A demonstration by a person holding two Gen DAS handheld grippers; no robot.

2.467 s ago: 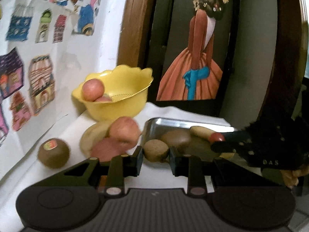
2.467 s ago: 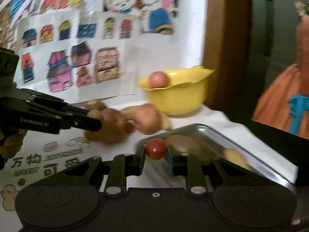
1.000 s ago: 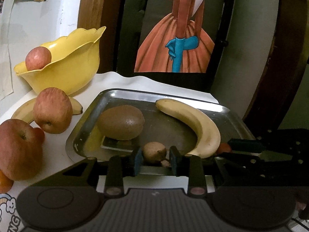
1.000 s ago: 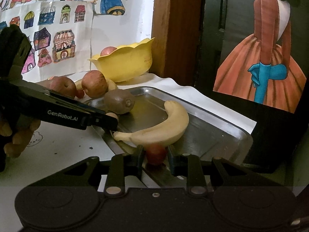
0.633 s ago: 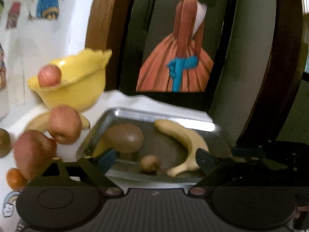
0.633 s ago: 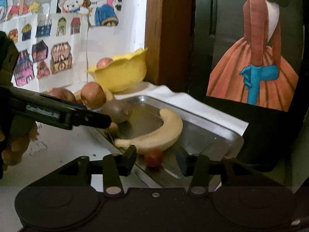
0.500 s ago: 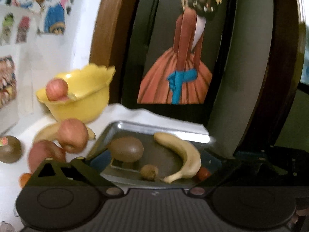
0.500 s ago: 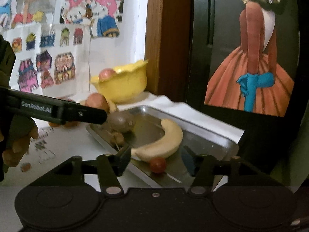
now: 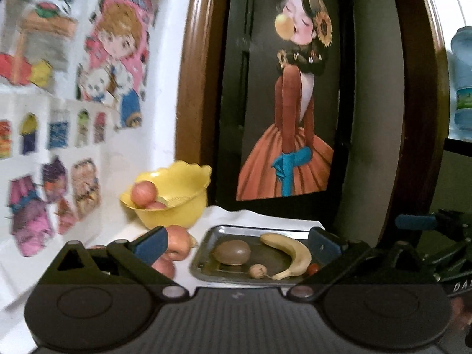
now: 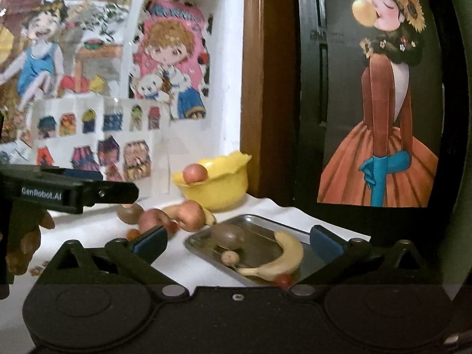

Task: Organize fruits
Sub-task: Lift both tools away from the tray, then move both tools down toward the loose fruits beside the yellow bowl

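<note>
Both tongs, left (image 9: 236, 240) and right (image 10: 237, 240), are hanging wide open and empty above the desk (image 10: 183, 261), with kiwi (image 9: 232, 252), banana (image 9: 290, 255), small brown fruit (image 9: 257, 270) and cherry tomato (image 10: 283, 280) sitting in the steel tray (image 9: 206, 244).

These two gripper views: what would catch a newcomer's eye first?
Probably the metal tray low in the middle, holding a banana, a kiwi and two small fruits. Behind it to the left, a yellow bowl holds apples, with more apples loose beside it. A painting of a girl in an orange dress fills the background.
</note>
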